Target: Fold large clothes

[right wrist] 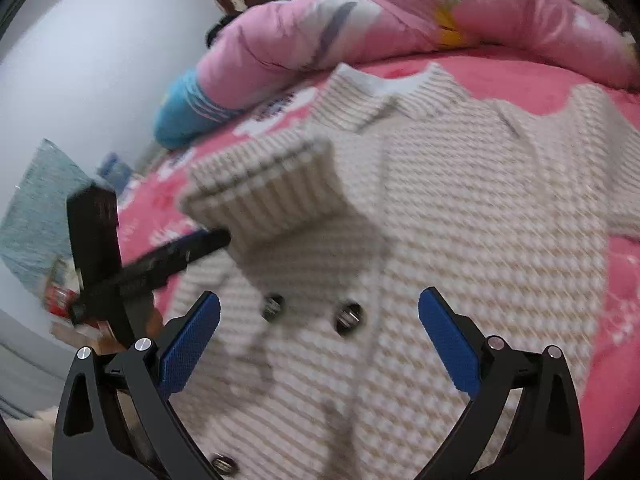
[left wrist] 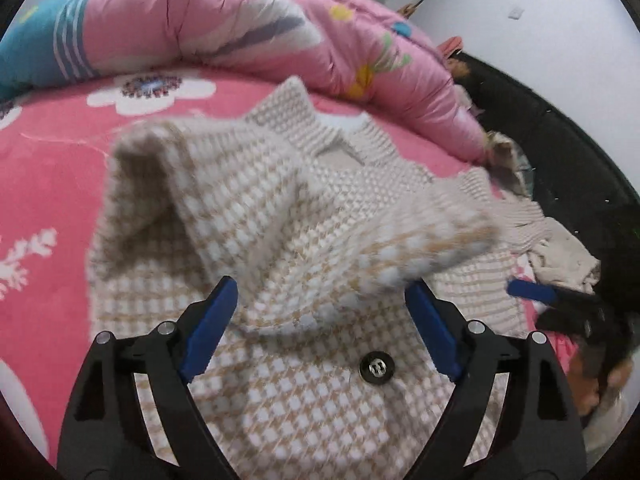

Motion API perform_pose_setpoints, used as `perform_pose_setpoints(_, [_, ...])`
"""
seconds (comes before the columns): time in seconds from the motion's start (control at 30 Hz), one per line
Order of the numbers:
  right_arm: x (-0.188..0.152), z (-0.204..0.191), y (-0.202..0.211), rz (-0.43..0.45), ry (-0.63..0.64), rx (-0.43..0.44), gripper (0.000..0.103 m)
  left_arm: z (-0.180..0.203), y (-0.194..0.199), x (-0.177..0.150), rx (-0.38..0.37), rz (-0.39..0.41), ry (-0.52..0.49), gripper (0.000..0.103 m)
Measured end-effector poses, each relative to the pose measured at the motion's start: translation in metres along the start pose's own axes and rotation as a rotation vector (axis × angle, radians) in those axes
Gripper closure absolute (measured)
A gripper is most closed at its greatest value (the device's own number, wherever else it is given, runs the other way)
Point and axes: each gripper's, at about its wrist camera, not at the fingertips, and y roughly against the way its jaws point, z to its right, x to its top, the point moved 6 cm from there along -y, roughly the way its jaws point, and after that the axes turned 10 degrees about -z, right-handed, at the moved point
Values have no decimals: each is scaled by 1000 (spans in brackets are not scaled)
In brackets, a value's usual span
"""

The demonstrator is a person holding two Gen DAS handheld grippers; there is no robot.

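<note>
A beige-and-white checked knit cardigan point(left wrist: 304, 392) lies front up on the pink bed sheet point(left wrist: 48, 168), with a dark button point(left wrist: 376, 367) showing. One sleeve point(left wrist: 420, 240) is folded over its chest. My left gripper point(left wrist: 320, 320) is open, and sleeve fabric lies loose between its blue pads. In the right wrist view the ribbed cuff point(right wrist: 272, 196) rests on the cardigan point(right wrist: 460, 208), and my left gripper point(right wrist: 200, 246) is right beside it. My right gripper point(right wrist: 320, 340) stands open above the two buttons point(right wrist: 347, 316), holding nothing. Its blue fingertip point(left wrist: 528, 290) shows at the right.
A puffy pink quilt point(left wrist: 240, 20) and a blue striped pillow point(left wrist: 36, 52) lie along the far side of the bed. Loose pale clothes point(left wrist: 560, 260) sit at the bed's right edge against a dark surface. A teal object point(right wrist: 36, 208) stands beyond the bed's left side.
</note>
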Motion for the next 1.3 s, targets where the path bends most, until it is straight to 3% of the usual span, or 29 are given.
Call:
perform_pose_setpoints(0.13, [25, -2, -9, -3, -94, 175, 6, -16, 24, -8, -29, 36, 32, 20])
perform_pose_setpoints(0.2, [29, 0, -14, -11, -134, 236, 8, -27, 29, -14, -10, 48, 54, 20])
perform_pose_setpoints(0.27, [29, 4, -21, -29, -180, 272, 14, -39, 28, -15, 47, 47, 81, 20])
perform_pose_setpoints(0.4, [18, 14, -31, -57, -248, 276, 26, -67, 17, -19, 253, 18, 147, 22])
perform_pose_setpoints(0.63, [-12, 18, -40, -126, -354, 378, 42, -89, -4, -29, 357, -31, 200, 22])
perform_pose_setpoints(0.73, [-22, 14, -50, -169, -374, 368, 47, -96, -2, -33, 336, -15, 228, 22])
perform_pose_setpoints(0.9, [-29, 12, -80, -234, -393, 325, 63, -94, -4, -34, 339, -6, 222, 22])
perform_pose_setpoints(1.07, [-27, 8, -98, -237, -343, 212, 81, -97, -7, -36, 338, 1, 220, 22])
perform_pose_setpoints(1.1, [-26, 4, -97, -230, -320, 190, 89, -97, -6, -38, 337, 3, 221, 22])
perform_pose_setpoints(1.17, [-20, -6, -92, -206, -278, 160, 91, -98, -6, -39, 333, 6, 221, 22])
perform_pose_setpoints(1.3, [20, -31, -37, -24, -128, 57, 92, -99, -5, -39, 320, 10, 221, 22])
